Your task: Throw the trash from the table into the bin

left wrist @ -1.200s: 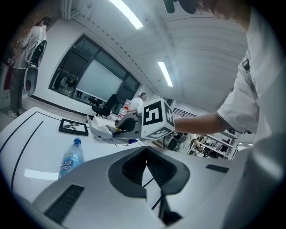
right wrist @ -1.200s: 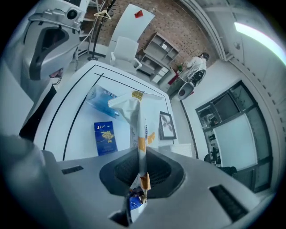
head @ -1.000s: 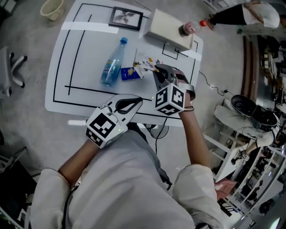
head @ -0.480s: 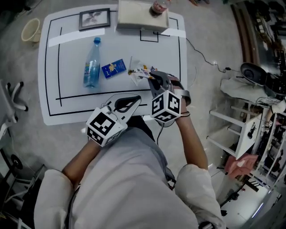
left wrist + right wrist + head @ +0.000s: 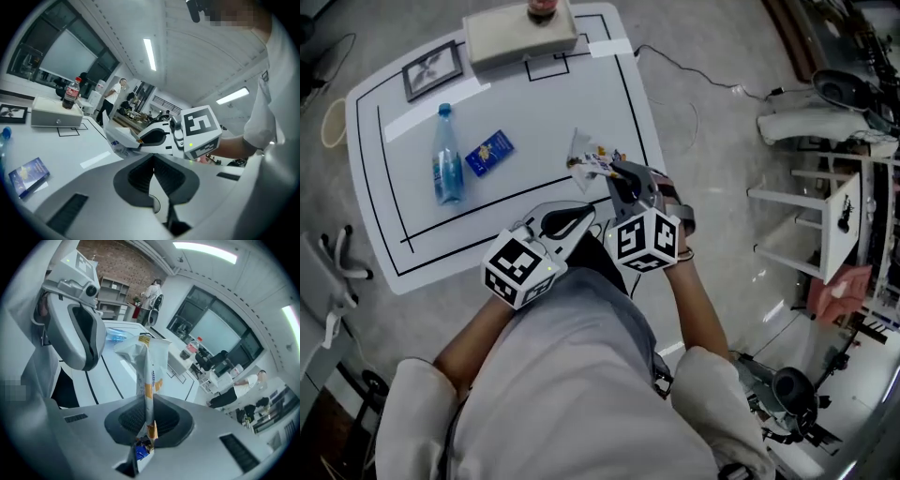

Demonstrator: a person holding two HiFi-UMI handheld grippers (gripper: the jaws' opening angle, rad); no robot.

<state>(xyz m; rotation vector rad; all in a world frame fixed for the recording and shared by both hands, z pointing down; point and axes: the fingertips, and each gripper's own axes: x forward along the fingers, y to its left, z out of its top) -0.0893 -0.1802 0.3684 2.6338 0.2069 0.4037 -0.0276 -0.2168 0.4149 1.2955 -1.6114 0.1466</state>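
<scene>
A white, black-lined counter on a grey floor carries a water bottle. The fingers of the right gripper are clamped on the crumpled wrapper, which sticks out past their tips above the counter. The left gripper, fingers together and empty, is held just beside it.

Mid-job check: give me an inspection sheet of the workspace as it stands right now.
Surface: white table with black marked lines.
Job's things: wrapper clamped in right gripper; plastic bottle and blue packet lying on the table.
Clutter: picture frame; beige box with cola bottle on top.
Grippers: right gripper shut on wrapper; left gripper shut, empty.
Cables: one cable on the floor beside the table.
Surroundings: white shelf unit; chair base.
</scene>
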